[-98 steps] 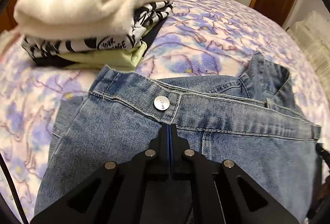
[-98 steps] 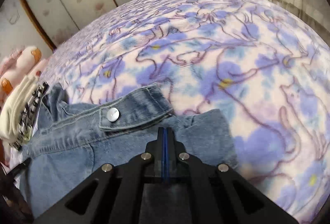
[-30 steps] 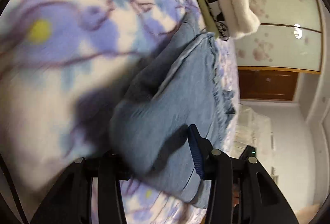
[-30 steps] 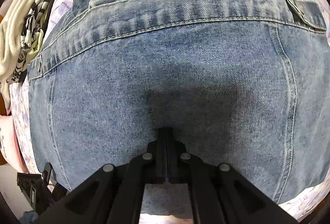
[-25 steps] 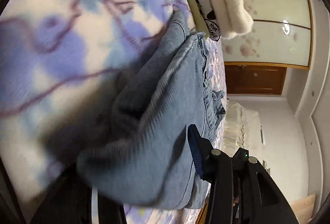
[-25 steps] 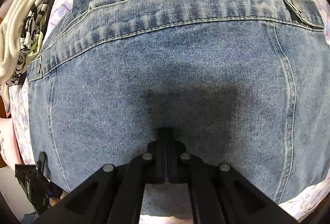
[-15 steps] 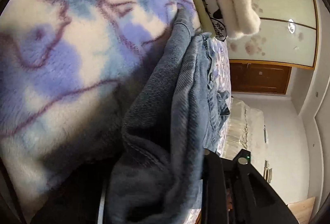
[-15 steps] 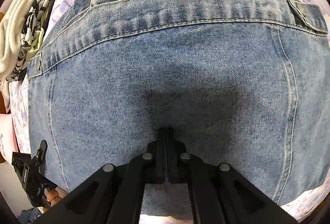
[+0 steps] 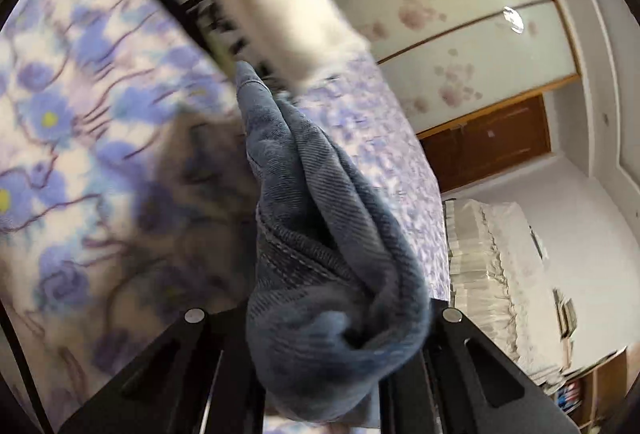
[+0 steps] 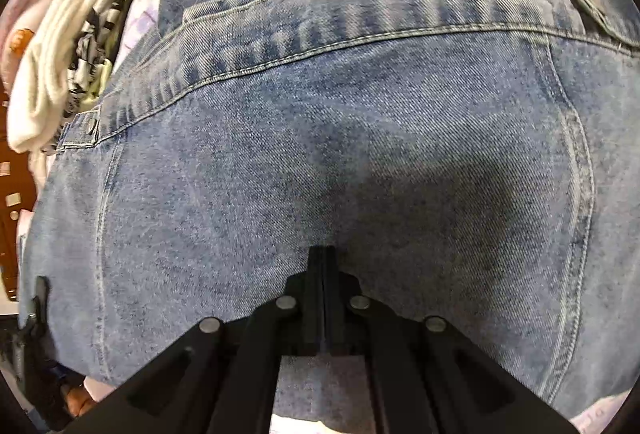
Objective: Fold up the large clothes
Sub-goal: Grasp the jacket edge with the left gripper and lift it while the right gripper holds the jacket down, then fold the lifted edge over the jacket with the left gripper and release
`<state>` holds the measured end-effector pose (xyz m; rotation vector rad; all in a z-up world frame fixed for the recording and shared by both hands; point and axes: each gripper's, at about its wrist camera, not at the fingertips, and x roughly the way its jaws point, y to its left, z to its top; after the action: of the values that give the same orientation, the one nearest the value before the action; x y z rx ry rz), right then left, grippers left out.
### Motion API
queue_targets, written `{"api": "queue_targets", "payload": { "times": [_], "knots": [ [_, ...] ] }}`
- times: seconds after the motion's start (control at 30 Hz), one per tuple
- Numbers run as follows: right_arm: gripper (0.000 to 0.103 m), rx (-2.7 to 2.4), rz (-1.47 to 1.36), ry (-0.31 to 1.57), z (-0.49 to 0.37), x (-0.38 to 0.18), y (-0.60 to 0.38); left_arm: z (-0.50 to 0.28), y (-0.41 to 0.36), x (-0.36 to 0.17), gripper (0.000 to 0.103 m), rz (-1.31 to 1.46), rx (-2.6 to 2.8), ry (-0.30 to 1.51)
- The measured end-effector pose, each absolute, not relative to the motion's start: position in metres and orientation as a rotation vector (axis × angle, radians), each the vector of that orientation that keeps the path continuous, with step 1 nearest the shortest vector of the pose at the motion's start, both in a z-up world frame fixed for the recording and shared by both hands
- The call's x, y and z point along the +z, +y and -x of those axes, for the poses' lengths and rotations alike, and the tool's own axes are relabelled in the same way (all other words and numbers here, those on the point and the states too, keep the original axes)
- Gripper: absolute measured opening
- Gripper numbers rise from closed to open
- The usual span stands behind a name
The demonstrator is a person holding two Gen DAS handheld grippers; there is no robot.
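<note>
Lifted off the floral bedspread (image 9: 80, 138) since a second ago, my left fingers (image 9: 332, 318) are closing on a bunched fold of blue denim jeans (image 10: 320, 154); right fingers (image 10: 323, 266), fully closed and empty, pin the flat part. Carry the fold across evenly.

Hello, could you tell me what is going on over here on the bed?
A person is folding a pair of jeans on the flowered bedspread. The left claw is closing on a bunched edge of the denim, lifted off the bed. The right claw, shut, presses its tip on the flat denim. Folded clothes sit stacked nearby.
</note>
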<state>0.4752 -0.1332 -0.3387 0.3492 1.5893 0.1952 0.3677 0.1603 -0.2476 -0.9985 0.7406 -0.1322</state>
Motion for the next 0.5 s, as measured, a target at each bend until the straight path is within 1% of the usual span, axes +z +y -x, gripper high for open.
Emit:
{"api": "queue_targets", "payload": {
  "times": [0.23,0.4,0.5],
  "knots": [
    [0.000,0.352,-0.434,1.507,-0.468,-0.342,-0.159,-0.359,0.065,-0.172,0.008,0.803,-0.093,0.648],
    [0.000,0.455,-0.456,1.527,-0.477,-0.341,-0.176,-0.350,-0.022,-0.135,0.009,0.718,-0.071,0.613],
    [0.000,0.487,-0.457,1.504,-0.477,-0.326,-0.206,-0.347,-0.084,-0.128,0.010,0.632,-0.094,0.625]
  ]
}}
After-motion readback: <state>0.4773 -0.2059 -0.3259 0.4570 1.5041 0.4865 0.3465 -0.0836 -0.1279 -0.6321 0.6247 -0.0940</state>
